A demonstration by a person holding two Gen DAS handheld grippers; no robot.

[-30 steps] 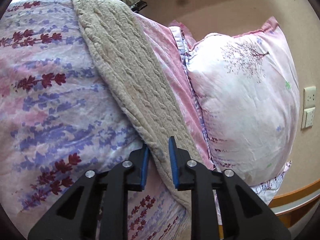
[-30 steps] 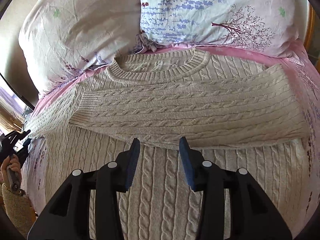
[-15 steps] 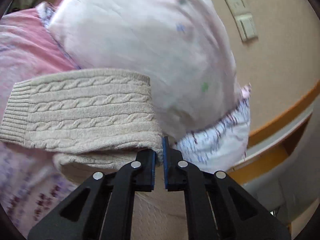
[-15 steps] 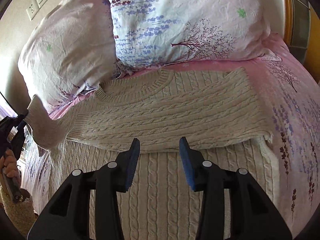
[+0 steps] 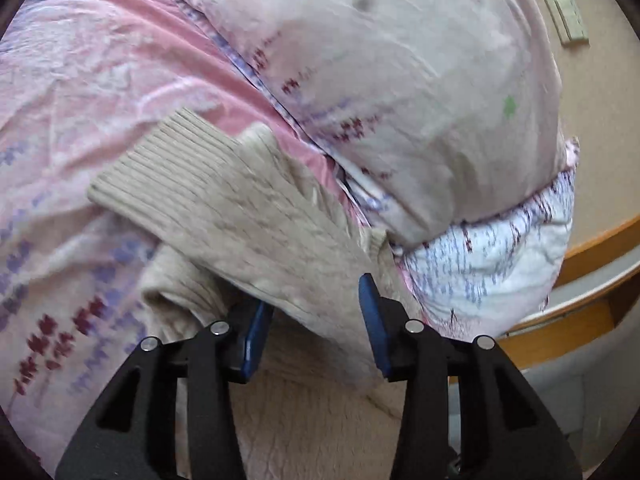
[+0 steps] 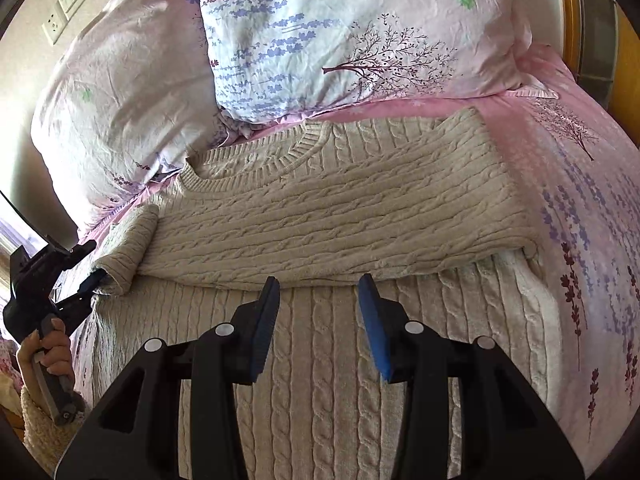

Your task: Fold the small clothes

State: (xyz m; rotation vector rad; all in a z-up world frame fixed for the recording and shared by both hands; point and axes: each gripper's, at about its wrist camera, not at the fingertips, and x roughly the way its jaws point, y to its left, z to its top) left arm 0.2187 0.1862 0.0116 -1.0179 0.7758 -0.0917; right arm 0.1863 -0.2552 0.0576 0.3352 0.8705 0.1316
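A cream cable-knit sweater point(image 6: 332, 216) is lying flat on the pink floral bedsheet point(image 6: 568, 168), its collar pointing toward the two floral-print pillows point(image 6: 352, 36), with one sleeve already lying folded across the chest. The left gripper point(image 5: 316, 320) is opening its blue-padded jaws around the other sleeve point(image 5: 224, 200); the knit is sitting loosely between the pads rather than being pinched, and its ribbed cuff point(image 5: 160, 168) is draping over the sheet beside the body. The right gripper point(image 6: 318, 320) is hovering over the lower body of the sweater with its jaws apart and nothing between them. The main risk is that the sleeve, being let go while bunched and rolled at the shoulder, is likely slumping off the side instead of lying across the chest, leaving a lumpy fold. Thick knit may also be catching on a pad as the left gripper pulls away, dragging the sleeve or shifting the whole garment toward the bed's edge, where nothing is pinning it down.
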